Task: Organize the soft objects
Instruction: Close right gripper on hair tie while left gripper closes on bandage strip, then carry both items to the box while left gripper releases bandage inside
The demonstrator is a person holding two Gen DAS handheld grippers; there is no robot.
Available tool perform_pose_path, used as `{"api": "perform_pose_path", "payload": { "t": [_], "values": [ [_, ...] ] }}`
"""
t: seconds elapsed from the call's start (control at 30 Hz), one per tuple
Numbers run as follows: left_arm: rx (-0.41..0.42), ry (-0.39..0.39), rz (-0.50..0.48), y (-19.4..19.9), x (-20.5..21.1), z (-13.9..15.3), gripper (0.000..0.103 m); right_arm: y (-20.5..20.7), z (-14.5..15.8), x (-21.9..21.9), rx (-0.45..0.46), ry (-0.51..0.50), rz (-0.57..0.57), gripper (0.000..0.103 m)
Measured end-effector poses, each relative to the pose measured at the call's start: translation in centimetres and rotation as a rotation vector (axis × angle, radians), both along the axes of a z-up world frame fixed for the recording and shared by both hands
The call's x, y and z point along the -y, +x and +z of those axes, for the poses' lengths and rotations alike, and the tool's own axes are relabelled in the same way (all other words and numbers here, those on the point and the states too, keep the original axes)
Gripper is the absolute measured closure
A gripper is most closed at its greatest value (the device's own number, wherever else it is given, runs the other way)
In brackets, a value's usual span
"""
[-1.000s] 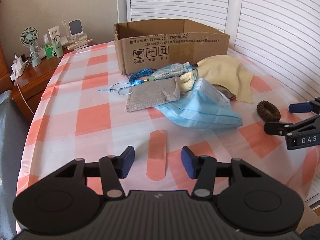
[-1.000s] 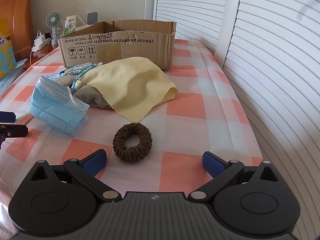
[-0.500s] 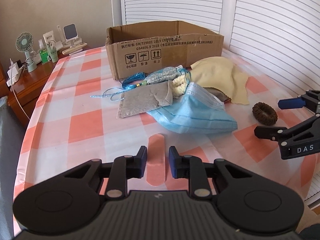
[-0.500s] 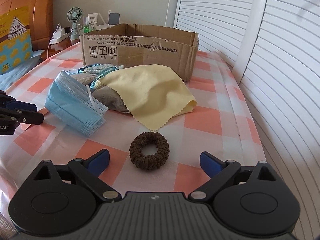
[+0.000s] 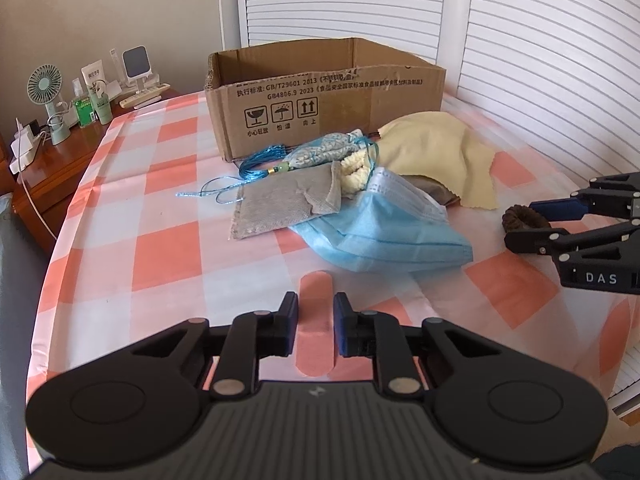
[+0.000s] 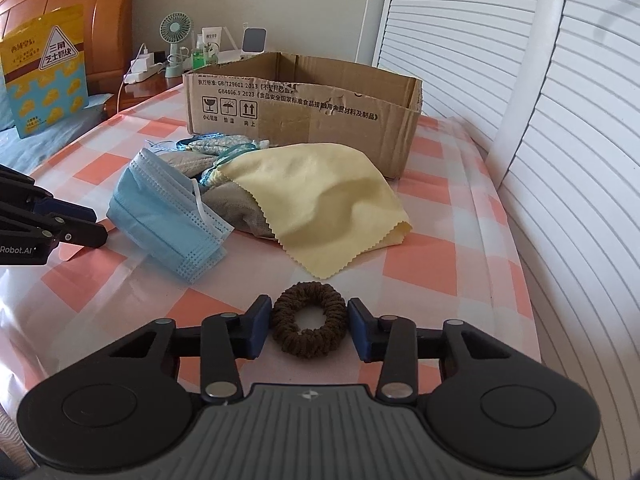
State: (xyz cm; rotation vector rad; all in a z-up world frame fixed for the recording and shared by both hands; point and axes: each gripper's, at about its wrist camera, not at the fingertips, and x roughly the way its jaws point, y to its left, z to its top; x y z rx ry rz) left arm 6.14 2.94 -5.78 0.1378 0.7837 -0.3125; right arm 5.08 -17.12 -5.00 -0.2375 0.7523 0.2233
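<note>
A pink adhesive bandage (image 5: pixel 315 312) lies flat on the checked tablecloth between the pads of my left gripper (image 5: pixel 315 325), which has closed to its width. A brown hair scrunchie (image 6: pixel 309 326) lies between the pads of my right gripper (image 6: pixel 308 330), whose jaws touch its sides. Behind them lie a blue face mask (image 5: pixel 384 228), a grey pouch (image 5: pixel 286 204), a blue cord (image 5: pixel 260 166), a patterned pouch (image 5: pixel 324 152) and a yellow cloth (image 5: pixel 440 156). An open cardboard box (image 5: pixel 320 96) stands at the back. The right gripper also shows in the left wrist view (image 5: pixel 532 224).
A wooden nightstand (image 5: pixel 44 164) at the left holds a small fan (image 5: pixel 46 94), bottles and a charger. White slatted shutters (image 6: pixel 580 140) run along the right side. A yellow snack bag (image 6: pixel 44 68) leans by the headboard. The table edge is close in front.
Both grippers have closed inward: the left around the bandage, the right from wide open down onto the scrunchie. The right gripper has also moved forward so the scrunchie sits between its pads.
</note>
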Motion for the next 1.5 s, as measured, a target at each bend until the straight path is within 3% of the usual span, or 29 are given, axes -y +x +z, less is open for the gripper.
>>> {"api": "perform_pose_path", "payload": {
  "t": [0.33, 0.73, 0.93, 1.17, 1.5],
  "values": [
    [-0.024, -0.012, -0.035, -0.3, -0.4, 1.3, 0.086, -0.2, 0.8, 0.2, 0.006, -0.001, 0.022, 0.062],
    [-0.009, -0.001, -0.107, 0.9, -1.6, 6.5, 0.086, -0.1, 4.0, 0.4, 0.015, 0.002, 0.086, 0.062],
    [0.054, -0.02, -0.136, 4.6, -1.0, 9.6, 0.086, 1.4, 6.8, 0.1, 0.064, 0.007, 0.123, 0.062],
    [0.139, -0.008, -0.165, 11.6, 0.6, 12.4, 0.086, 4.8, 9.6, -0.7, 0.129, -0.002, 0.145, 0.062],
    [0.164, 0.012, -0.115, 23.5, 3.3, 12.4, 0.084, 10.4, 10.7, -0.6, 0.146, 0.008, 0.098, 0.062]
  ]
}}
